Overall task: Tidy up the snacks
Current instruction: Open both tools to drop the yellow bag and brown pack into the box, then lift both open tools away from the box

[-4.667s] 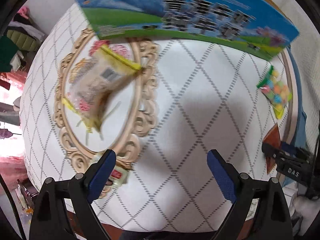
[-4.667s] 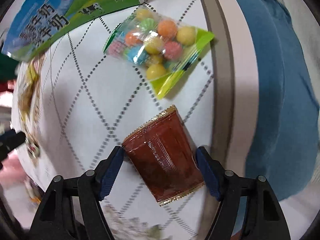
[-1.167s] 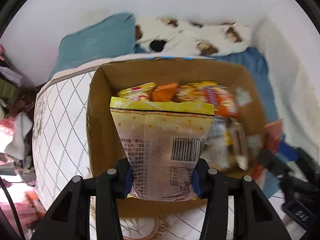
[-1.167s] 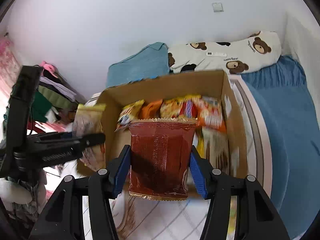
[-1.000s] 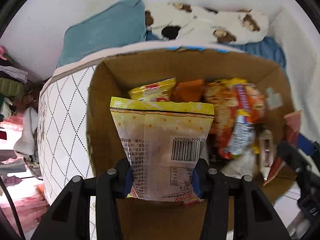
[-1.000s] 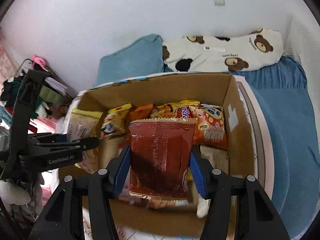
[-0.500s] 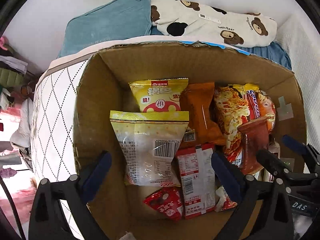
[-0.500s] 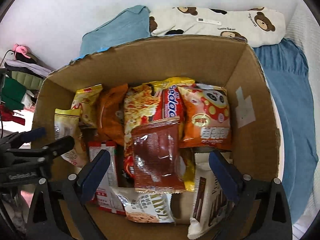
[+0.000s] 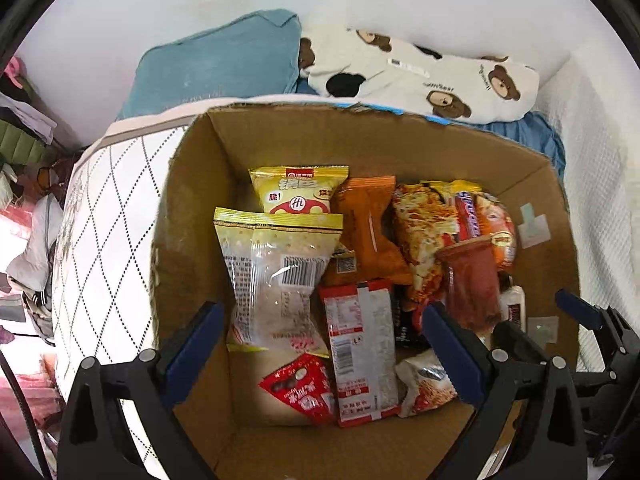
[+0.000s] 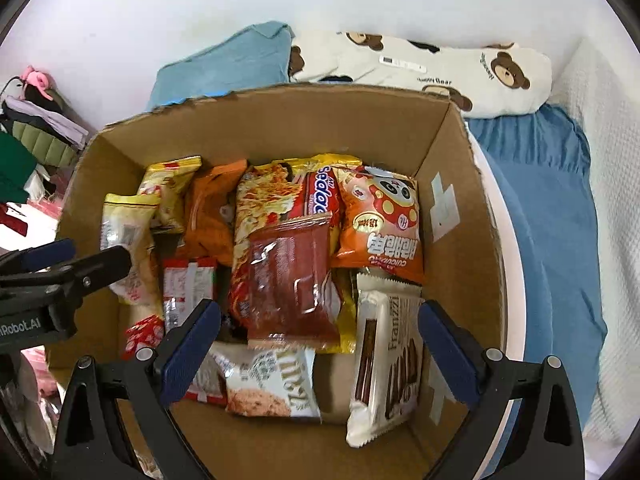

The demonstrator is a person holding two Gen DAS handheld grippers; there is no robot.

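Cardboard box (image 10: pixel 280 120) holds many snack packets; left gripper (image 9: pixel 320 350), right gripper (image 10: pixel 318 350) both spread wide, empty.

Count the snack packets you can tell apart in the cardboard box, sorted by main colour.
Yellow: 2, barcode packet, Hi packet
Orange: 2, plain orange packet, panda packet
Red: 2, dark red packet, small red packet
White: 3, Franzzi packet, cookie packet, label-back packet
Mixed: 1, noodle packet
Total: 10 that can be told apart
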